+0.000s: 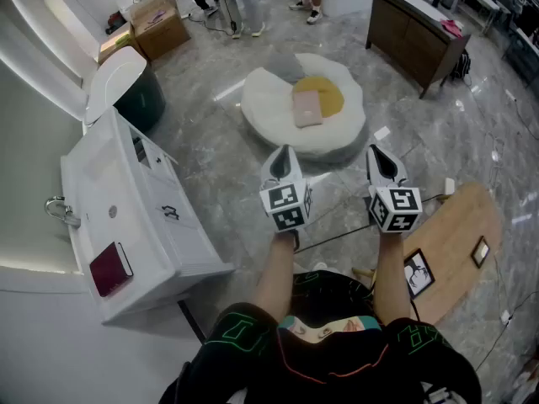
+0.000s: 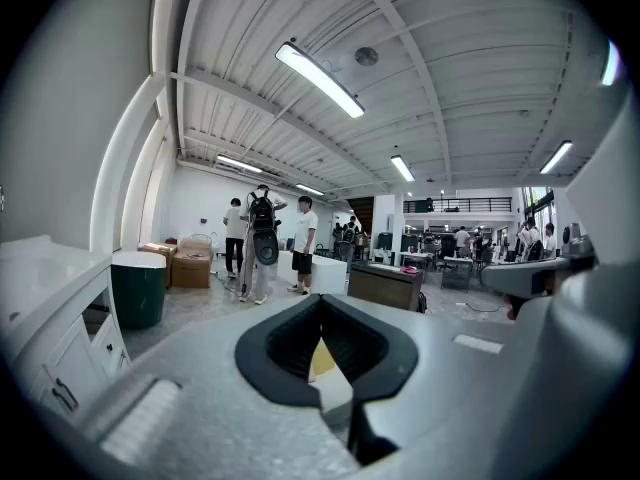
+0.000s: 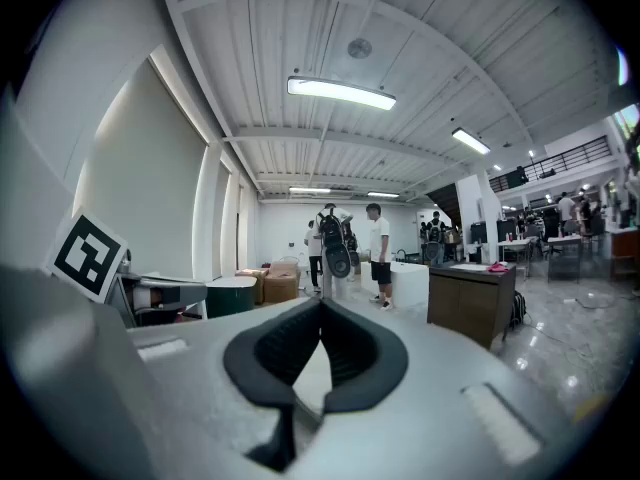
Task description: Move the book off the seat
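The pink book (image 1: pixel 306 108) lies flat in the upper middle of the head view. It rests on the egg-shaped seat cushion (image 1: pixel 269 99), partly over the yellow centre and partly on the white, and nothing touches it.

Just below the cushion, at the middle of the frame, the left gripper (image 1: pixel 283 160) and the right gripper (image 1: pixel 383 160) are held side by side in the air. Both point toward the cushion and stop short of the book. In each gripper's own view the dark jaw pads are clenched tip to tip with nothing held between them. In the left gripper view, a sliver of yellow and white shows through the opening behind the closed tips.

Along the left edge of the head view stands a white vanity cabinet (image 1: pixel 135 194). A faucet (image 1: pixel 57 210) is at its far left and a maroon book (image 1: pixel 109 269) lies on its near end. Above it in the frame is a dark green bin (image 1: pixel 141 103) with a white lid, and cardboard boxes (image 1: pixel 158 25) sit in the upper left. A dark wooden sideboard (image 1: pixel 413 36) fills the upper right, and a round wooden table (image 1: pixel 459 225) is at the lower right. In the left gripper view, people (image 2: pixel 262 243) stand in the background.
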Motion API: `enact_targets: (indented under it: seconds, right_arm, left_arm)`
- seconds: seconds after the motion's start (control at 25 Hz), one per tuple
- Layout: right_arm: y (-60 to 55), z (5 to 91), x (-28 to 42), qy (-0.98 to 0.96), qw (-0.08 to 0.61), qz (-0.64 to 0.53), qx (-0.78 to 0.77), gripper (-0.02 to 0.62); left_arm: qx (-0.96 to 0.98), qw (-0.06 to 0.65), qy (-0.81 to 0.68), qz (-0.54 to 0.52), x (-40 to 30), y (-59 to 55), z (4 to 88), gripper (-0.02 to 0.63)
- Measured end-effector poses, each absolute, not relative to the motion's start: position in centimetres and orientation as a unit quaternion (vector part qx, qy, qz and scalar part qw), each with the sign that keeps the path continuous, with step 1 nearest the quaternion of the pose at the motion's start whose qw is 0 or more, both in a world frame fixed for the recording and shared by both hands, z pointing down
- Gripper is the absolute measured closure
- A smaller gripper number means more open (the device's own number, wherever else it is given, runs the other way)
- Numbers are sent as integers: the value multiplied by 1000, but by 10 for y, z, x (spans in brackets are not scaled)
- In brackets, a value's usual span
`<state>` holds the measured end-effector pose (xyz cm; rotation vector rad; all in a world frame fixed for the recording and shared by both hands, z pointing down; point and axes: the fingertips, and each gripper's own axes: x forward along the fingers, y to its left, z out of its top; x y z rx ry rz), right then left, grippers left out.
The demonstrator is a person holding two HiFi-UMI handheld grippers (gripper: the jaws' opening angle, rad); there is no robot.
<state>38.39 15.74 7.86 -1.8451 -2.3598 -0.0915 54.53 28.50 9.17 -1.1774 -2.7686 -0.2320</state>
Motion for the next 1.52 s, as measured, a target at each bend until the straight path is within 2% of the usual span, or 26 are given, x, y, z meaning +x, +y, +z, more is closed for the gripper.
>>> enact_targets:
  seconds: [0.36, 0.84, 1.16, 1.52]
  right_arm:
    - [154, 63, 356, -819, 45, -17, -572, 592]
    - [184, 87, 358, -790, 74, -30, -608, 592]
    - [206, 107, 292, -823, 97, -51, -558, 592]
    - [323, 134, 251, -811, 132, -58, -567, 592]
  left_arm:
    - [-389, 54, -916, -75, 534, 284, 82, 595]
    - [-427, 61, -896, -101, 549, 306, 103, 595]
    - [-392, 78, -907, -129, 474, 343, 136, 595]
    - [-399, 104, -898, -154, 434, 455, 164, 595]
